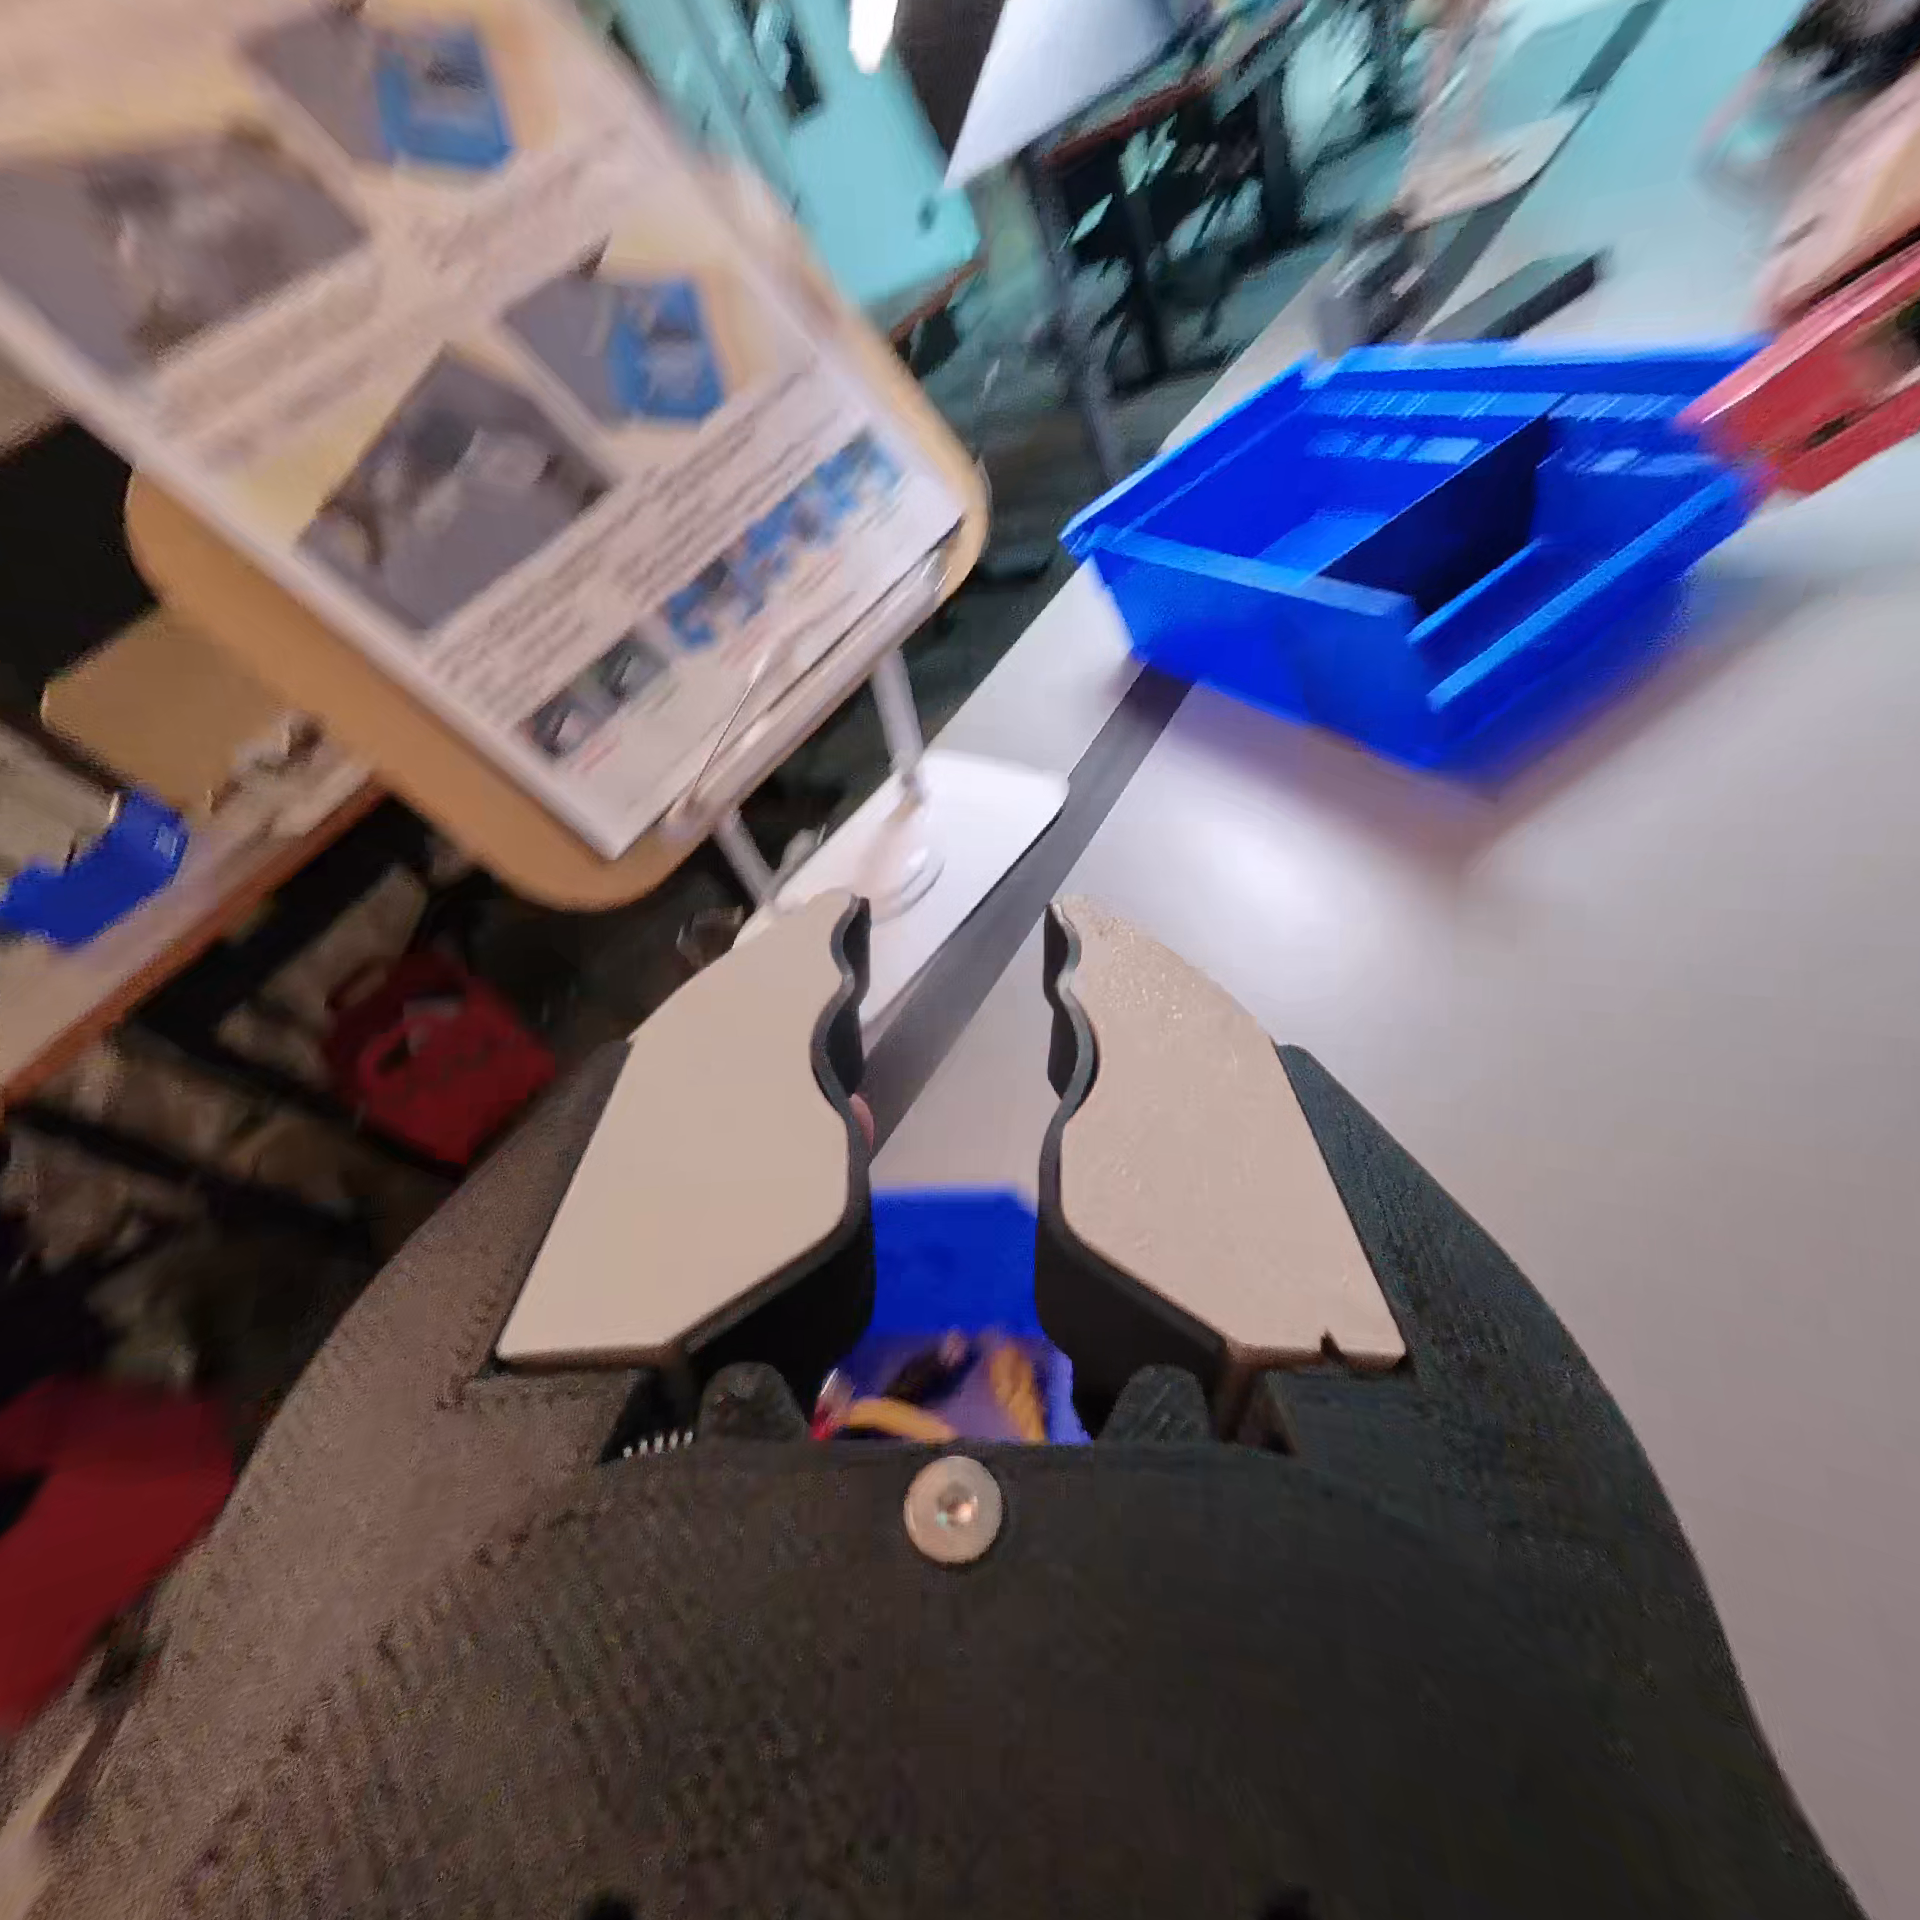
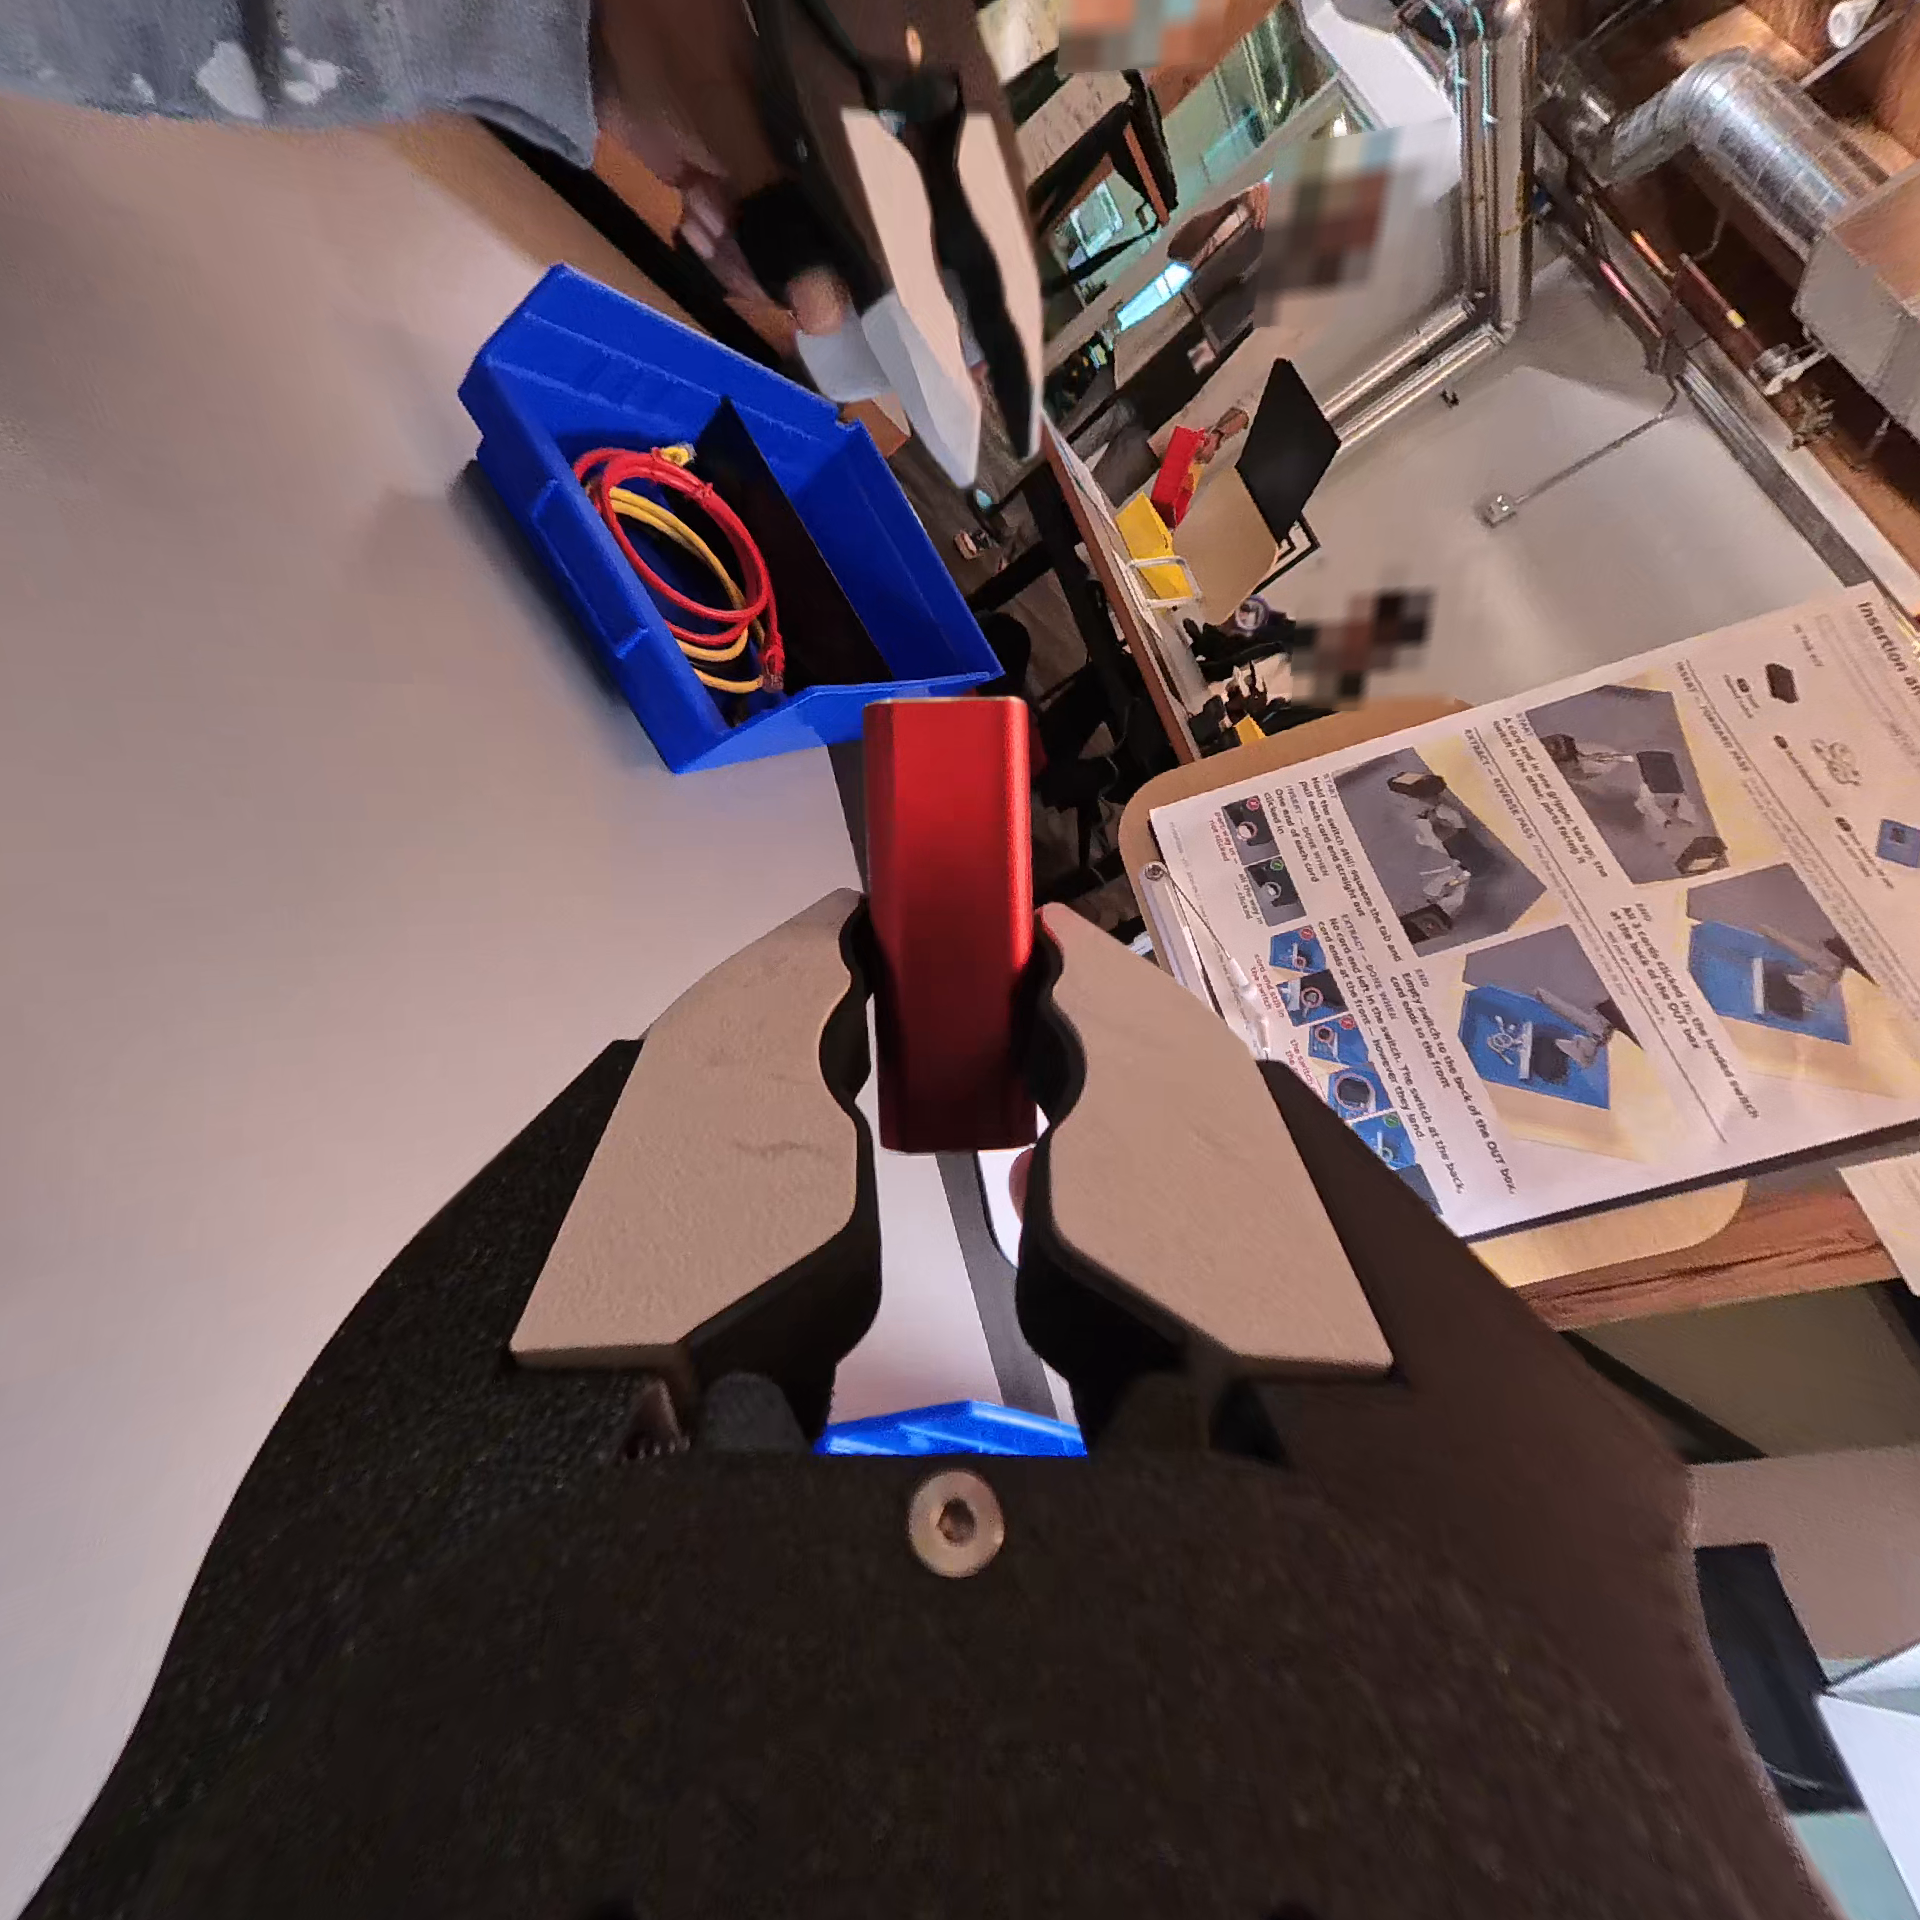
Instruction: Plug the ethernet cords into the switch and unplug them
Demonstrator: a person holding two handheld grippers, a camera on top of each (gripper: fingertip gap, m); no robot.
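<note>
My right gripper (image 2: 951, 940) is shut on a red metal switch (image 2: 948, 831), held upright above the white table. The switch also shows blurred at the right edge of the left wrist view (image 1: 1829, 405). Coiled red cord (image 2: 717, 520) and yellow cord (image 2: 717, 649) lie in a blue bin (image 2: 582, 384) on the table beyond it. My left gripper (image 1: 951, 977) is open and empty, hovering over the table edge. It also shows far off in the right wrist view (image 2: 961, 270), above that bin. Cords show below it, between its fingers (image 1: 935, 1397).
A second blue bin (image 1: 1247, 582) with a dark divider stands on the white table (image 1: 1455, 1039), holding nothing visible. An instruction sheet on a clipboard stand (image 2: 1558, 935) stands off the table's edge (image 1: 468, 416). Other benches and clutter lie beyond.
</note>
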